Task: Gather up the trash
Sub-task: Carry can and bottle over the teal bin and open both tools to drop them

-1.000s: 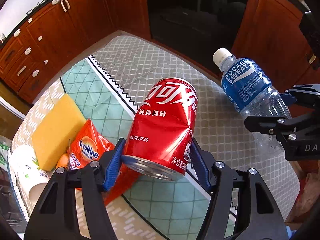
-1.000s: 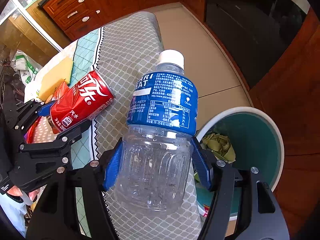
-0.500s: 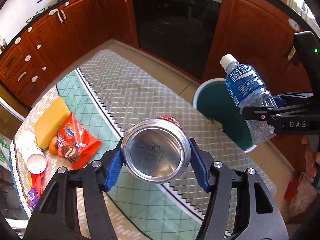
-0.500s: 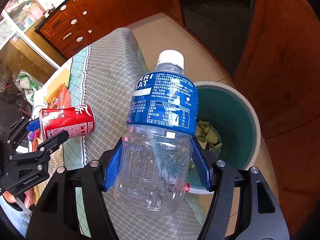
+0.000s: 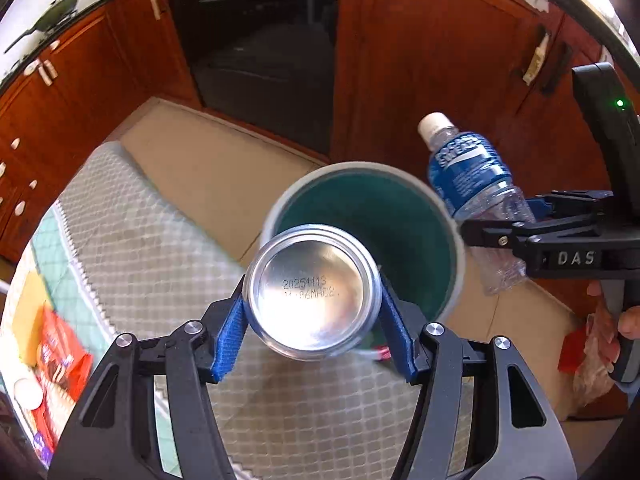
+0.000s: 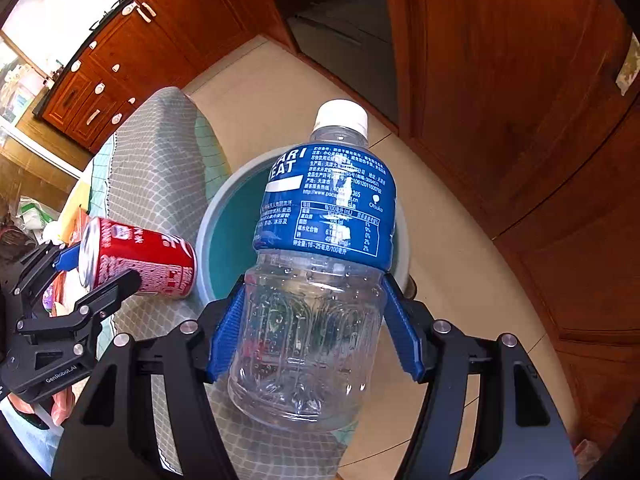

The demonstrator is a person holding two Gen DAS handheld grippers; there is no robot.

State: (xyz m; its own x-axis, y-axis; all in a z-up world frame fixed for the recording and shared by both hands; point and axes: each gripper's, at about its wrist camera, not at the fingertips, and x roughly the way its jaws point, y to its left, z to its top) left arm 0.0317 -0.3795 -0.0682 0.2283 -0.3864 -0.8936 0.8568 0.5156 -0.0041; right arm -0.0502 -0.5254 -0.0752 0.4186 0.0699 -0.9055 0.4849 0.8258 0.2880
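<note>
My left gripper (image 5: 312, 312) is shut on a red cola can (image 5: 312, 292), its silver bottom facing the camera, held in the air at the near rim of a round bin with a teal inside (image 5: 400, 216). In the right wrist view the can (image 6: 140, 260) lies sideways beside the bin (image 6: 228, 236). My right gripper (image 6: 312, 320) is shut on an empty clear bottle with a blue label (image 6: 320, 248), held upright over the bin. That bottle (image 5: 472, 192) shows to the right of the bin in the left wrist view.
The table with a grey and green cloth (image 5: 140, 248) ends right at the bin. Snack wrappers (image 5: 60, 360) and a yellow sponge (image 5: 28, 312) lie at its far left. Wooden cabinets (image 5: 432, 60) and a dark oven (image 5: 260, 52) stand behind the bin.
Both grippers have moved off the table toward the bin with their loads. The can has turned bottom toward the camera and now hangs at the bin's rim; the bottle is over the bin.
</note>
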